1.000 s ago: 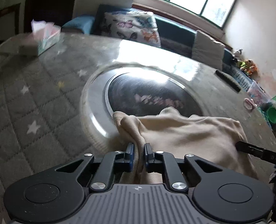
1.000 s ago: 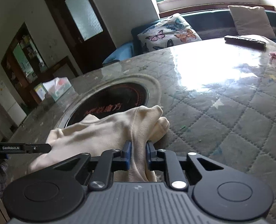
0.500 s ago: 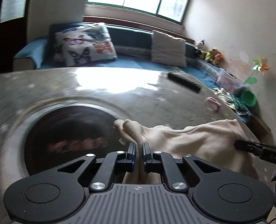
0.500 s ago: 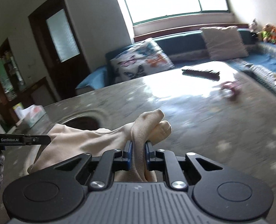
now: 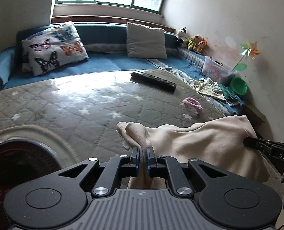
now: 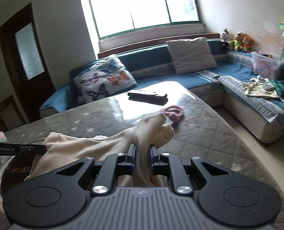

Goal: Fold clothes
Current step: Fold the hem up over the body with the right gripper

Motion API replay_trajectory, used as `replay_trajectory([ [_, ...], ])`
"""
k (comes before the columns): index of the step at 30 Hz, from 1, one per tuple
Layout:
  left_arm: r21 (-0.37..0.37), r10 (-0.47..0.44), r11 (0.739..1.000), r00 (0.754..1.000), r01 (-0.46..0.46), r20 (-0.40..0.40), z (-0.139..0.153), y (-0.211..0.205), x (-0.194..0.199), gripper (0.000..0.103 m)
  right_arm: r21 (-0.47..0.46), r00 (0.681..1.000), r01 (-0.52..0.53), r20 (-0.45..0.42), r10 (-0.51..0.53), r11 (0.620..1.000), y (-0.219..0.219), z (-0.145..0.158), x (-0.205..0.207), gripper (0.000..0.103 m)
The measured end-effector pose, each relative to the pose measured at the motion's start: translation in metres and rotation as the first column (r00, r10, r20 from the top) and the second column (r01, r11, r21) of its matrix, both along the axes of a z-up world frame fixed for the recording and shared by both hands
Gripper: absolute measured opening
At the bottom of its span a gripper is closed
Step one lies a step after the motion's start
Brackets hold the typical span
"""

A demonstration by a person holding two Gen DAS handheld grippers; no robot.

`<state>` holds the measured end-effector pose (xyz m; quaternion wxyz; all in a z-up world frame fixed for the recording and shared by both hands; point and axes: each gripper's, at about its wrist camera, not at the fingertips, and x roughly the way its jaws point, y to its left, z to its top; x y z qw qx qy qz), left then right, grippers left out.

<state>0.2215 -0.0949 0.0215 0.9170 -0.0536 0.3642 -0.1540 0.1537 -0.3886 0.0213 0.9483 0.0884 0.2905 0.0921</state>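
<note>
A cream garment (image 5: 203,143) hangs stretched between my two grippers above the quilted grey table (image 5: 80,103). My left gripper (image 5: 143,154) is shut on one bunched corner of it. My right gripper (image 6: 143,152) is shut on the other bunched corner (image 6: 151,130). In the left wrist view the right gripper's finger (image 5: 266,146) shows at the far right, against the cloth. In the right wrist view the left gripper's finger (image 6: 17,148) shows at the far left. The garment's lower part is hidden behind the gripper bodies.
A black remote (image 5: 153,80) and a pink hair tie (image 5: 191,103) lie on the table's far right part. A round dark hob with a pale ring (image 5: 23,145) is set in the table at left. A blue sofa (image 6: 180,72) with cushions and toys stands behind.
Both grippers have carried the garment to the right, away from the round hob toward the table's right part. Both stay shut on the cloth.
</note>
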Motion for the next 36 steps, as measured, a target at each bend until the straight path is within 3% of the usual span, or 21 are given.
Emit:
replay_trajectory([
  [10, 0.021, -0.007, 1.000, 0.997, 0.009, -0.073, -0.023, -0.016, 0.020, 0.012, -0.025, 0.997, 0.064, -0.046, -0.065, 0.998, -0.024, -0.022, 0.015, 0.013],
  [16, 0.057, 0.024, 0.998, 0.997, -0.020, -0.070, -0.023, -0.008, 0.013, 0.016, -0.066, 0.995, 0.092, -0.042, -0.095, 0.994, -0.023, -0.026, 0.010, 0.021],
  [18, 0.068, 0.022, 0.998, 0.998, -0.018, -0.058, -0.021, -0.008, 0.007, 0.033, -0.073, 0.995, 0.091, -0.026, -0.093, 0.993, -0.021, -0.023, 0.006, 0.021],
  [26, 0.158, -0.072, 0.985, 0.997, 0.071, -0.003, -0.023, -0.031, -0.018, 0.048, -0.151, 0.997, -0.067, -0.044, 0.061, 0.986, 0.018, -0.030, -0.014, 0.035],
  [32, 0.284, -0.056, 0.957, 0.998, 0.055, -0.005, -0.040, -0.041, -0.014, 0.048, -0.223, 0.982, -0.177, -0.111, 0.155, 0.959, 0.049, -0.051, -0.025, 0.035],
  [36, 0.264, -0.045, 0.963, 0.999, 0.048, -0.015, -0.046, -0.035, -0.010, 0.050, -0.266, 0.975, -0.211, -0.121, 0.185, 0.941, 0.058, -0.051, -0.034, 0.035],
])
